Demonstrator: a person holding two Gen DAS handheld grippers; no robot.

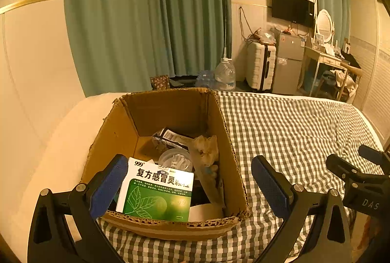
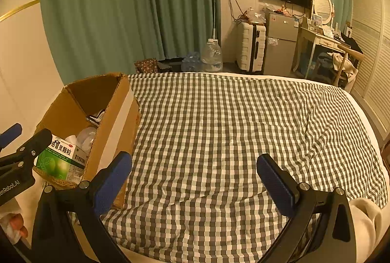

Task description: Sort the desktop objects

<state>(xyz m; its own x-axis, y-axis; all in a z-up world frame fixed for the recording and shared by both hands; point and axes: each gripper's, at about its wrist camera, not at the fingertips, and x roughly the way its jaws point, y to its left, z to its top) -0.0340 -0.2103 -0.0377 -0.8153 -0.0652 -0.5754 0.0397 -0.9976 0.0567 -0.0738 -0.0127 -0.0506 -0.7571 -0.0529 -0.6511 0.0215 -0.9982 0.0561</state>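
Observation:
An open cardboard box (image 1: 170,112) stands on the checked bedspread (image 1: 280,131). Inside, a green and white medicine box (image 1: 156,194) leans against the near wall. Behind it lie a round clear tub (image 1: 175,159), a crumpled paper wad (image 1: 206,148) and a black and white packet (image 1: 170,138). My left gripper (image 1: 189,186) is open over the box's near edge, its left pad beside the medicine box and its right finger outside the box wall. My right gripper (image 2: 193,183) is open over bare checked cloth, right of the cardboard box (image 2: 114,121). The medicine box (image 2: 61,160) shows there too.
White bedding (image 1: 61,141) lies left of the box. Beyond the bed's far edge are green curtains (image 2: 109,7), a water jug (image 2: 212,56), a white suitcase (image 2: 251,46), a small fridge (image 2: 280,43) and a dressing table (image 2: 319,41). A hand (image 2: 17,224) shows at lower left.

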